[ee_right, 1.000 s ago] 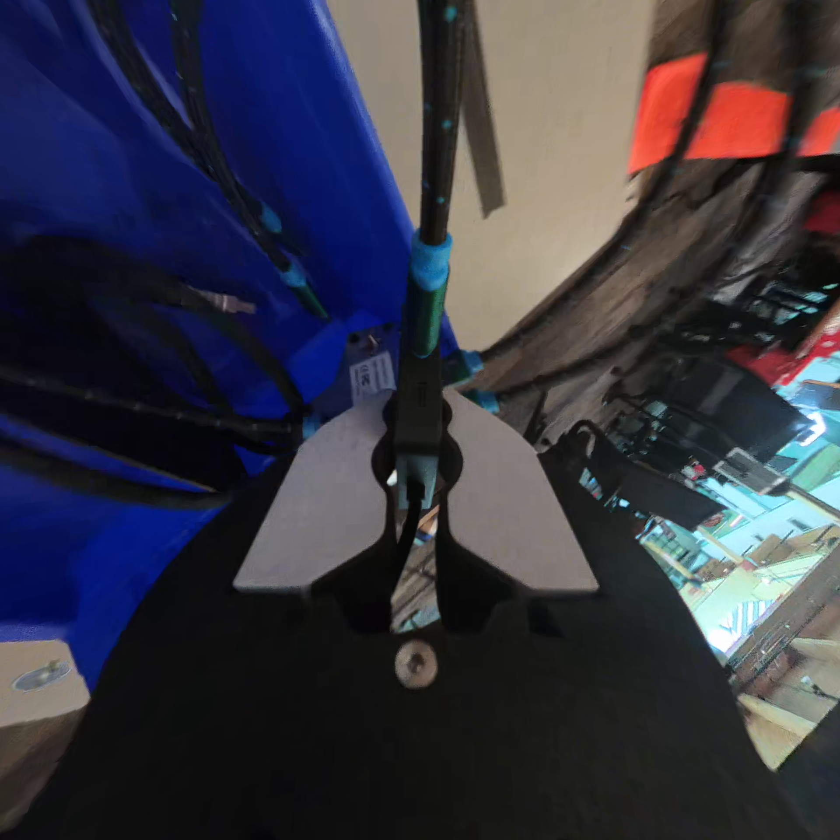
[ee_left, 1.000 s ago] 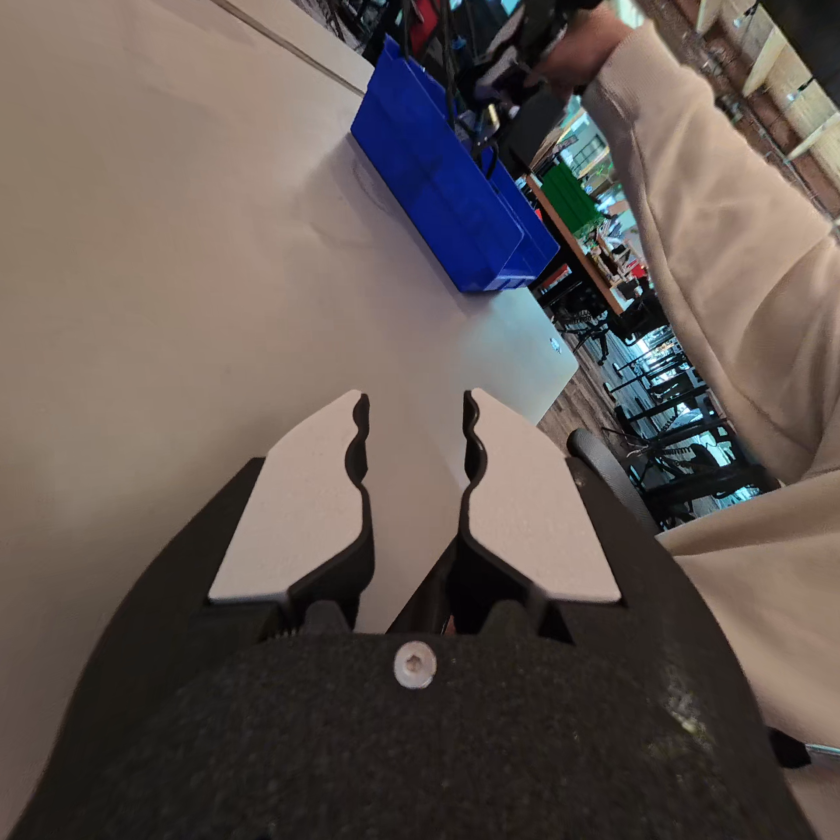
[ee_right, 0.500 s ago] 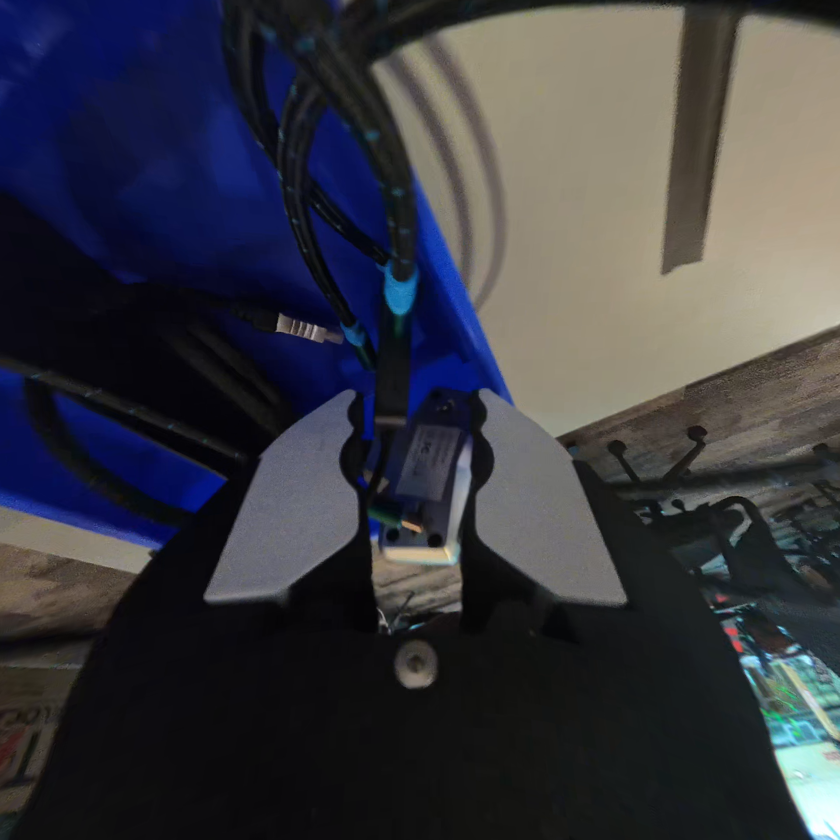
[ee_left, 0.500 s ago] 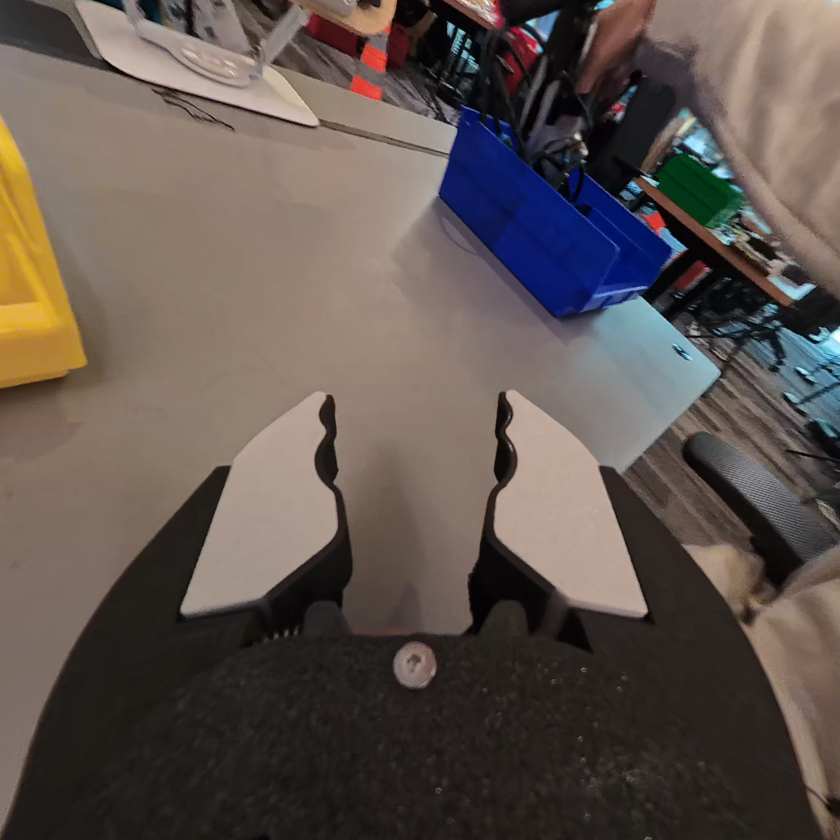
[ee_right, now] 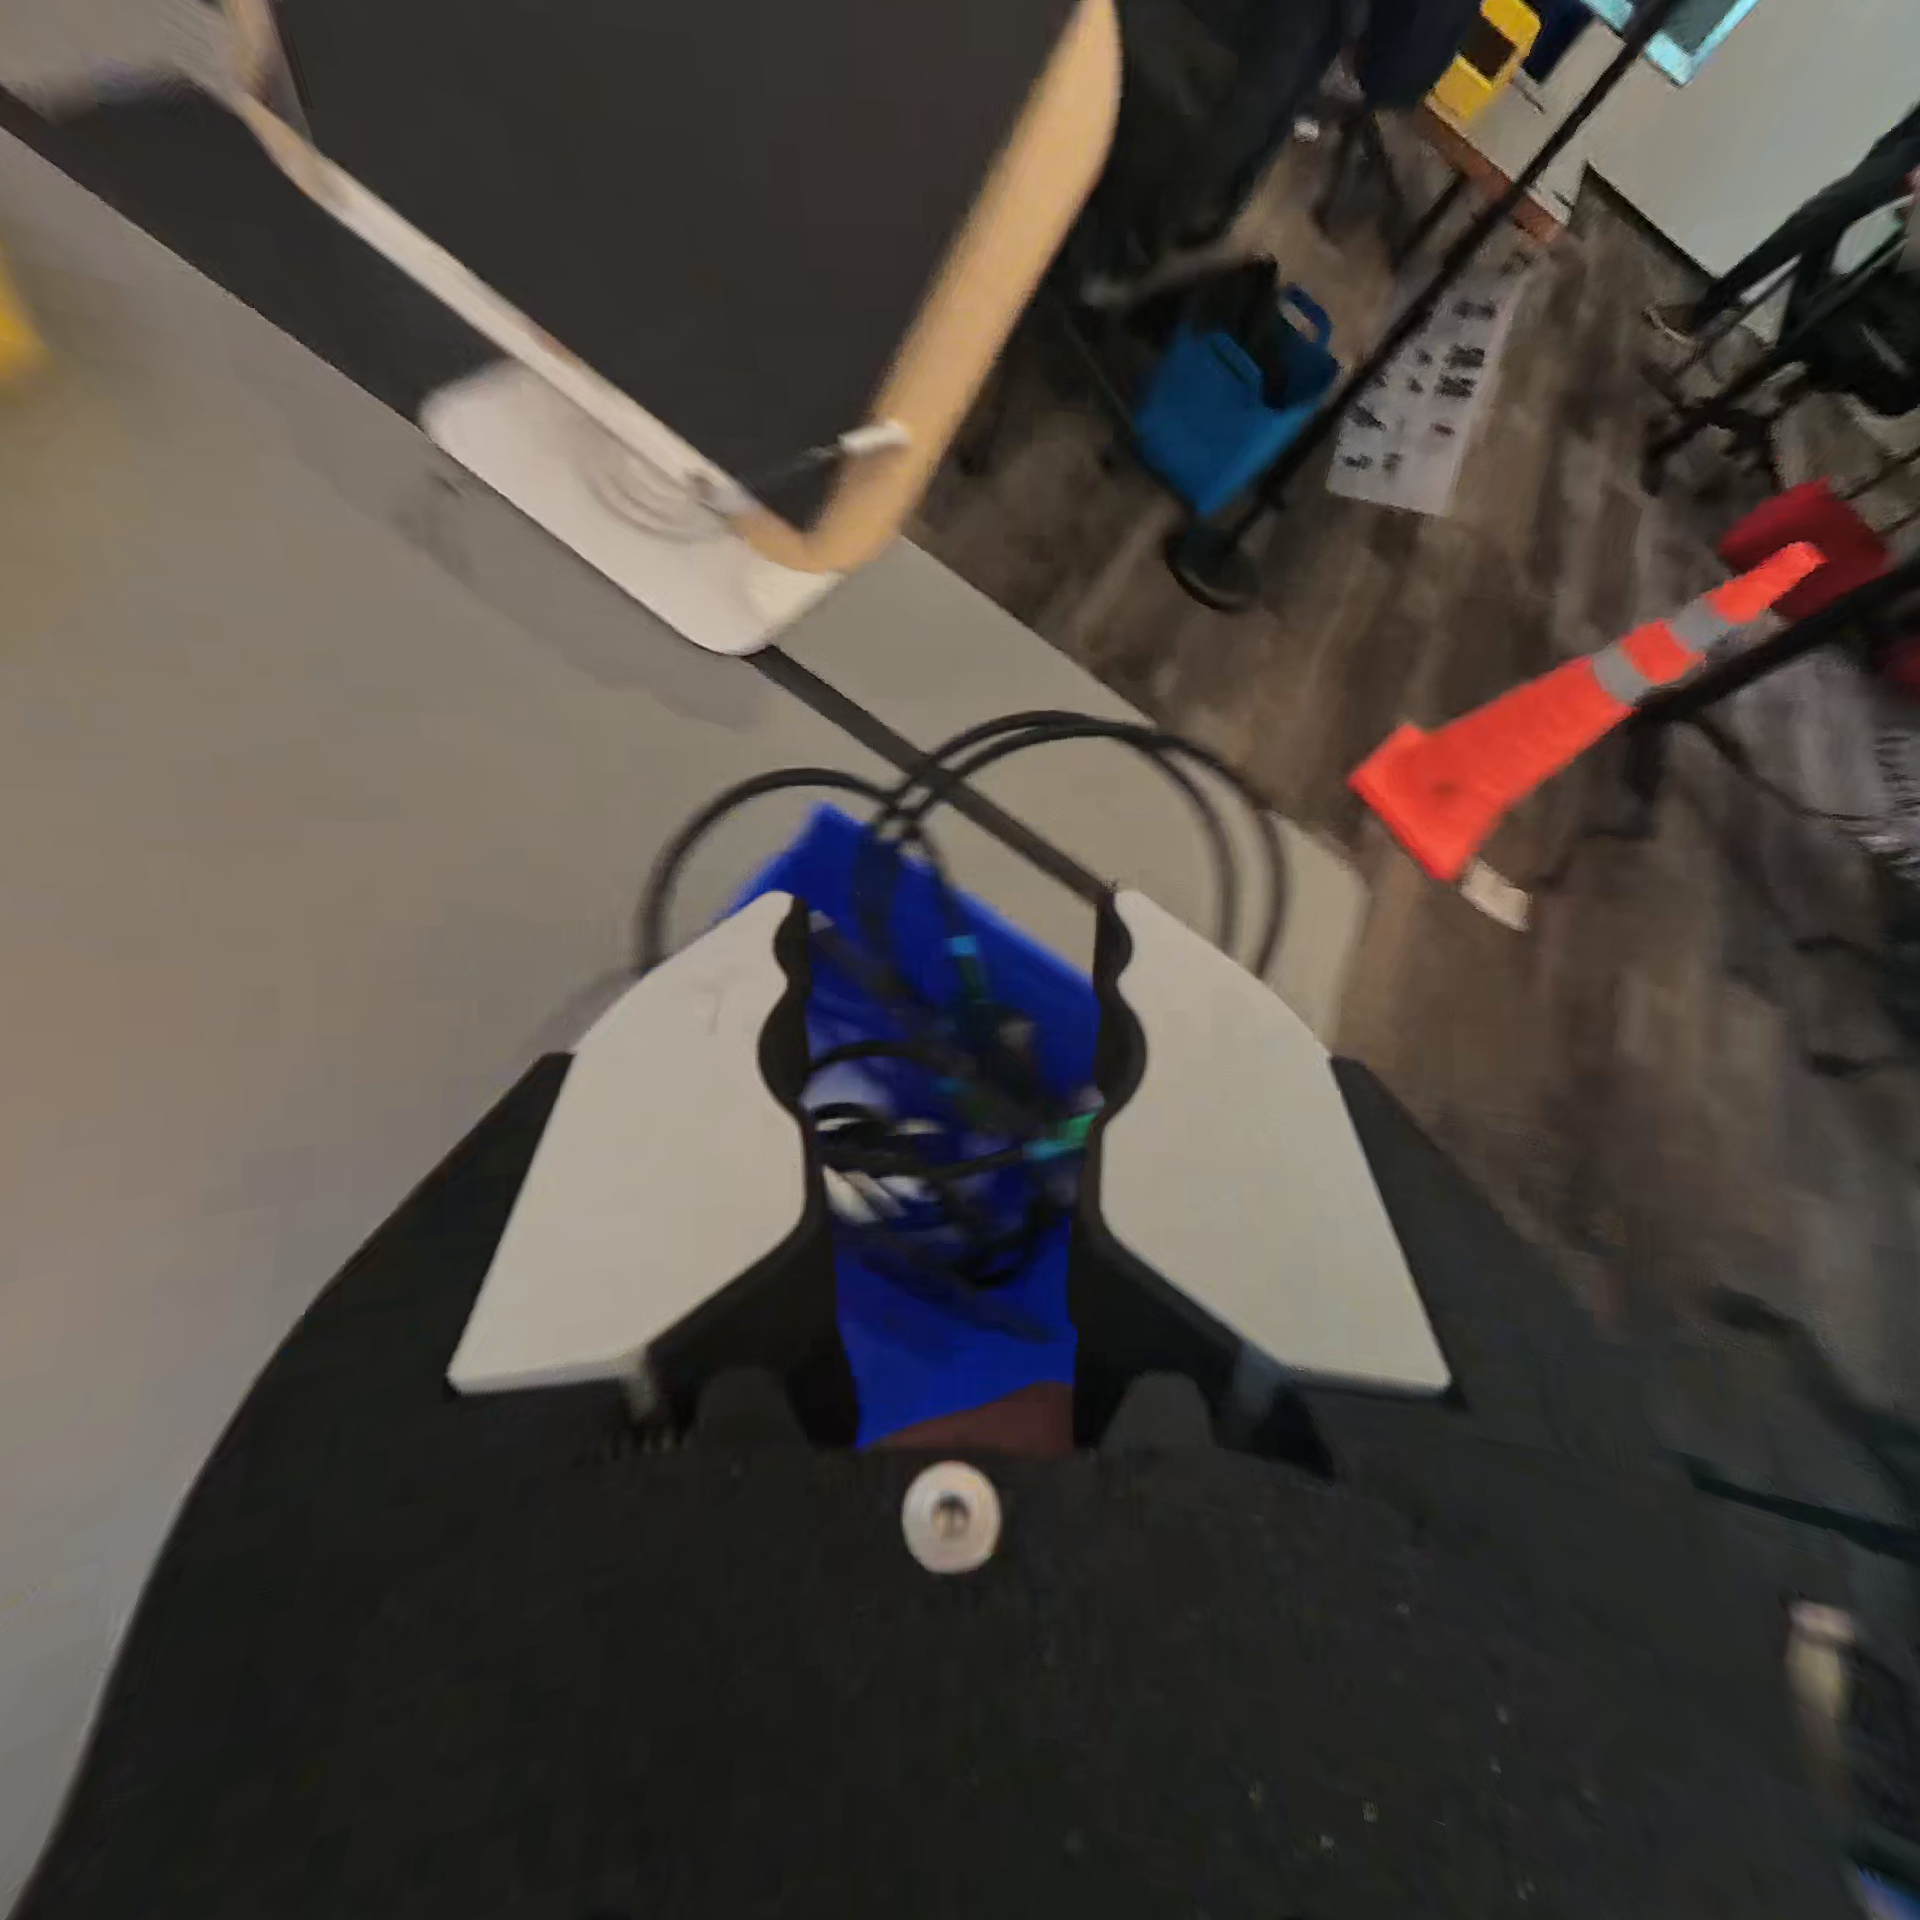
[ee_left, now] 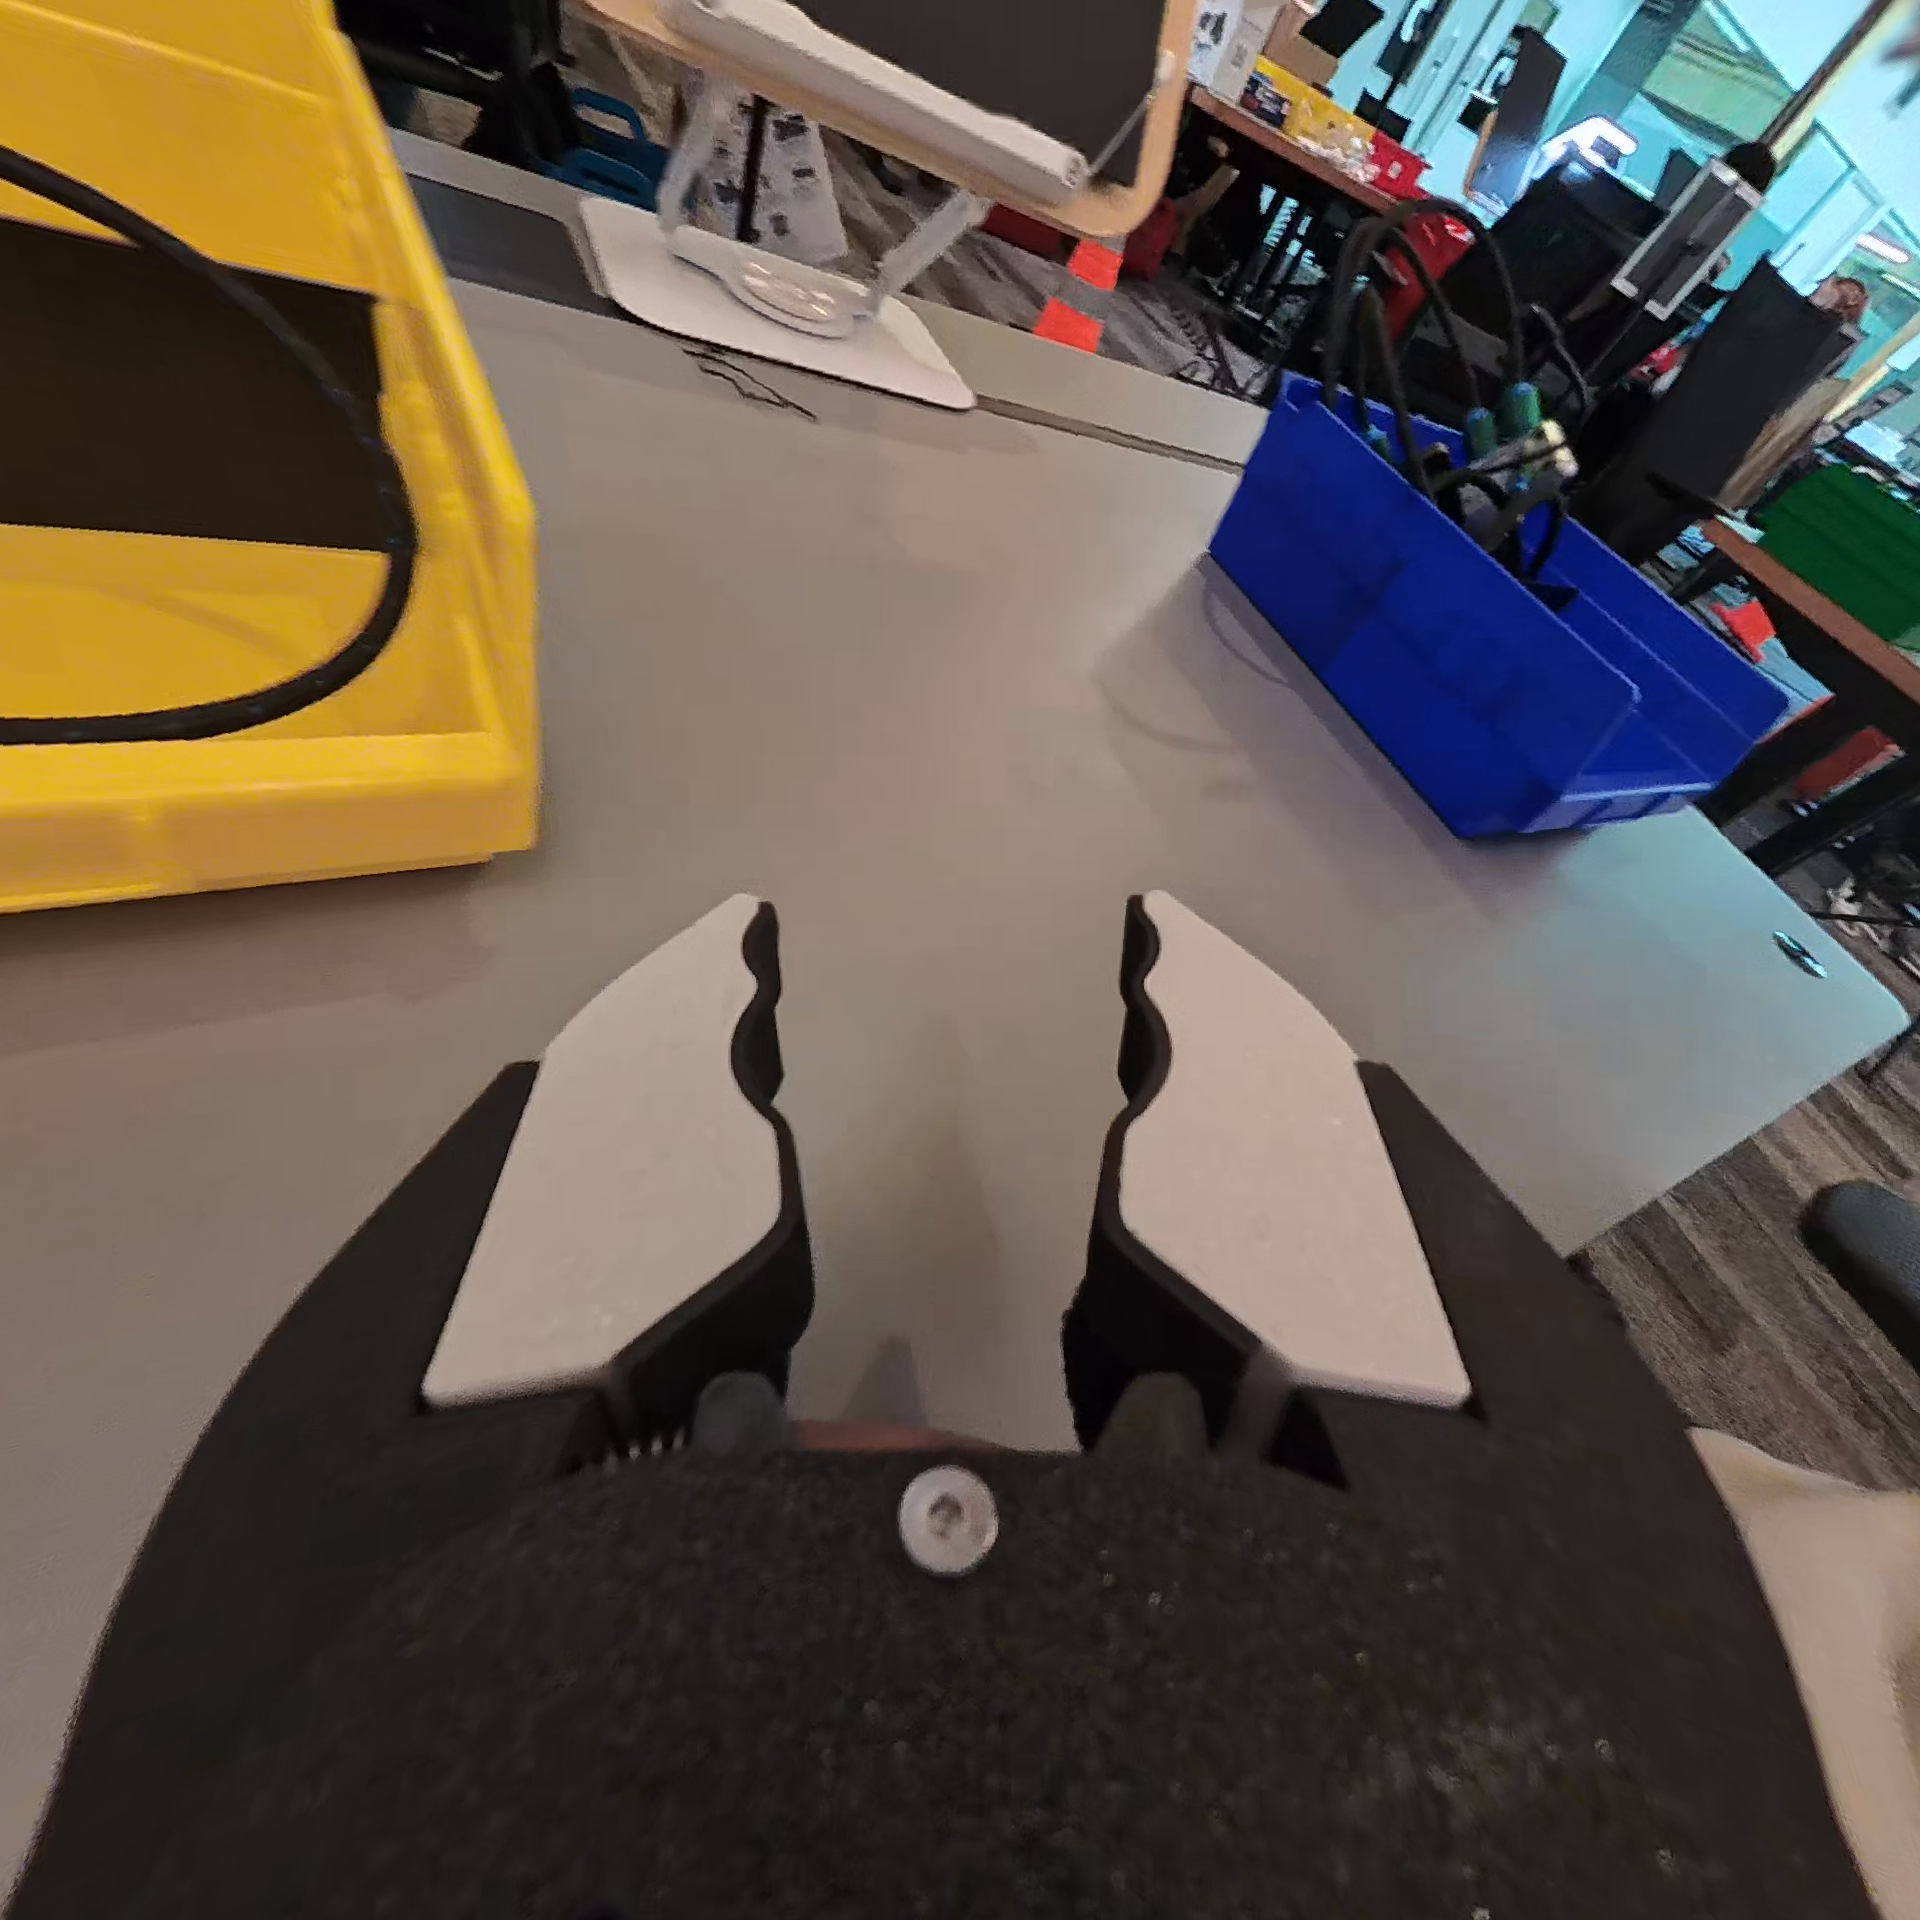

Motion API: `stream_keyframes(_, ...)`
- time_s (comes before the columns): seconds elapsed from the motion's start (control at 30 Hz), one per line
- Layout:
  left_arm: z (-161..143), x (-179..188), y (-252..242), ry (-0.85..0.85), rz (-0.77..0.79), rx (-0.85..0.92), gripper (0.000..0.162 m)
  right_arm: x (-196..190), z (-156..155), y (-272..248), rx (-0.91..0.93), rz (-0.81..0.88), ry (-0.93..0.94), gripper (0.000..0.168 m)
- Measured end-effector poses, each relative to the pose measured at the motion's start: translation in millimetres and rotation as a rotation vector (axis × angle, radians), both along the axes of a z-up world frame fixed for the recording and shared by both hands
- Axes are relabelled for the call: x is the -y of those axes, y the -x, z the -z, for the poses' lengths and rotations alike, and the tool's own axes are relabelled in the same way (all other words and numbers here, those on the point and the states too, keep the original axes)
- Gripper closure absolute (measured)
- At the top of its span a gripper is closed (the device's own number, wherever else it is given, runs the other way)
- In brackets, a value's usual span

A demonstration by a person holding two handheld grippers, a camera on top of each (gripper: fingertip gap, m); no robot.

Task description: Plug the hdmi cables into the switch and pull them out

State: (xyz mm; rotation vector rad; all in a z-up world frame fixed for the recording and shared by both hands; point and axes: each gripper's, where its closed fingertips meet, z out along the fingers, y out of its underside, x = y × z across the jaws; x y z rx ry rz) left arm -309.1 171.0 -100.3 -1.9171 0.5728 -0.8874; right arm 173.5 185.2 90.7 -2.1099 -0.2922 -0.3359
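The left gripper (ee_left: 948,925) is released, with nothing between its jaws, above the grey table (ee_left: 831,644) between the yellow bin (ee_left: 457,582) and the blue bin (ee_left: 1455,665). The right gripper (ee_right: 948,920) is also released and empty, above the blue bin (ee_right: 956,1340). The black cables (ee_right: 935,1091) lie tangled inside that bin, some looping over its rim; the switch (ee_left: 1512,473) seems to sit among them.

Black braided hdmi cables (ee_left: 1392,312) looping from blue bin (ee_left: 1455,665), switch (ee_left: 1507,473) among them
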Motion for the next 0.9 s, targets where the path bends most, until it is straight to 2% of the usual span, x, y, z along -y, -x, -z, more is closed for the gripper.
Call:
stream_keyframes(0.07, 1.5, -13.9, 21.4, -0.013, -0.072, -0.047, 0.099, 36.5, 22.8, 27.3, -0.114, 0.044, -0.071, 0.115)
stream_keyframes(0.17, 6.2, -35.6, 62.4, -0.030, -0.189, -0.133, 0.100, 84.4, 86.5, 61.4, -0.252, 0.116, -0.105, 0.118)
stream_keyframes(0.27, -2.0, -50.5, 96.0, -0.070, -0.256, -0.148, 0.099, 124.2, 152.8, 73.6, -0.356, 0.233, -0.133, 0.118)
stream_keyframes(0.37, -7.9, -59.1, 123.4, -0.149, -0.307, -0.192, 0.098, 153.3, 188.8, 76.4, -0.468, 0.340, -0.212, 0.115)
stream_keyframes(0.47, -5.1, -64.4, 140.0, -0.185, -0.343, -0.211, 0.102, 174.4, 200.7, 71.6, -0.442, 0.417, -0.283, 0.118)
stream_keyframes(0.57, -13.8, -61.8, 131.4, -0.122, -0.314, -0.096, 0.099, 180.6, 200.6, 71.6, -0.339, 0.413, -0.304, 0.116)
stream_keyframes(0.63, -17.3, -56.7, 124.8, -0.114, -0.290, -0.063, 0.099, 180.8, 200.1, 68.7, -0.335, 0.430, -0.314, 0.116)
stream_keyframes(0.77, -9.9, -52.0, 125.3, -0.179, -0.286, -0.178, 0.098, 182.4, 200.6, 59.5, -0.327, 0.470, -0.329, 0.116)
stream_keyframes(0.9, -5.7, -50.7, 118.2, -0.177, -0.265, -0.195, 0.098, 182.6, 203.6, 55.6, -0.326, 0.472, -0.327, 0.117)
